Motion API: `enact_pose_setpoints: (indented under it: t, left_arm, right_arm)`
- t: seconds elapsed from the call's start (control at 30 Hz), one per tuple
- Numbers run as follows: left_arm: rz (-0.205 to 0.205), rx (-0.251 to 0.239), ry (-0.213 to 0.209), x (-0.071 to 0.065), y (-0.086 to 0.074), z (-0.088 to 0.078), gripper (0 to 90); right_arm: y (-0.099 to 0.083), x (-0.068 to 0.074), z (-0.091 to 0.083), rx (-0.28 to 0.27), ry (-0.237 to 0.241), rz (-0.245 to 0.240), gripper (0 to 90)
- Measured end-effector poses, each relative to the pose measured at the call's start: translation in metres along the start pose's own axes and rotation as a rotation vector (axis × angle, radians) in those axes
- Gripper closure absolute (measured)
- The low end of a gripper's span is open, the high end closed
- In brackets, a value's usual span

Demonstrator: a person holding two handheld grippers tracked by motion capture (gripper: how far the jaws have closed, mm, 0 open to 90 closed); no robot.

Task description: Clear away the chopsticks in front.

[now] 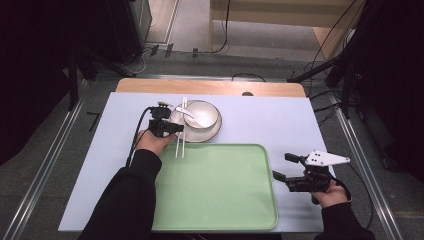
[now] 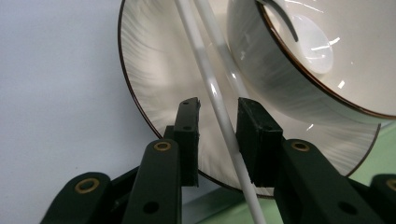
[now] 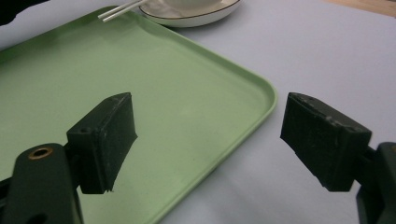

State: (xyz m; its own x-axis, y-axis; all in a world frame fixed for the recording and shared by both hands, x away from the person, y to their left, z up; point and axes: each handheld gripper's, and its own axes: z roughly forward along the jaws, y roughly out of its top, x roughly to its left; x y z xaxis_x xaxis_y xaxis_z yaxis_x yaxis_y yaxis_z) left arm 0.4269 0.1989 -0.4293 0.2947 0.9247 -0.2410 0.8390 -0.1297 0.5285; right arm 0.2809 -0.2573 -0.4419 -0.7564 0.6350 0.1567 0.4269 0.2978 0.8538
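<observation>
Pale table (image 1: 260, 125), chopsticks (image 2: 212, 88) between left gripper (image 2: 217, 119) jaws (unclamped) — plate (image 2: 154, 74) beneath

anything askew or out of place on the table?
Only the white chopsticks: they lie across the plate's left rim beside the bowl, their near ends overhanging the green tray's far edge. The left hand-held gripper straddles one, jaws not yet closed. Nothing looks spilled or damaged.

No text, label, brand, number or sign can be read anywhere, neither on the dishes nor on the green tray (image 1: 220, 190).
</observation>
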Motion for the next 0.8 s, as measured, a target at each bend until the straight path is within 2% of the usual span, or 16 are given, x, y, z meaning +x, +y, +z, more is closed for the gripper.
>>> enact_pose_setpoints:
  t: [0.13,0.3,0.4,0.5,0.63,0.8]
  left_arm:
    - [-0.033,0.000,-0.015,0.002,0.000,0.004,76.7]
    - [-0.107,0.015,-0.030,0.008,0.002,0.005,84.3]
    - [-0.145,0.017,-0.067,0.013,0.002,0.005,85.5]
    - [-0.143,0.015,-0.063,0.013,0.002,0.003,85.8]
    - [-0.161,-0.007,-0.072,0.014,0.003,-0.002,86.1]
    - [-0.177,-0.025,-0.066,0.022,0.003,-0.013,86.1]
  right_arm:
    - [0.000,0.000,0.000,0.000,0.001,0.000,18.4]
    - [0.000,-0.001,0.000,-0.002,0.000,0.006,18.5]
    - [0.000,-0.001,0.000,-0.004,0.000,0.008,18.5]
    - [0.000,0.000,0.000,-0.004,-0.001,0.007,18.5]
    - [0.000,0.000,0.000,-0.005,0.001,0.008,18.5]
    - [-0.001,0.000,0.000,0.000,0.004,0.009,18.5]
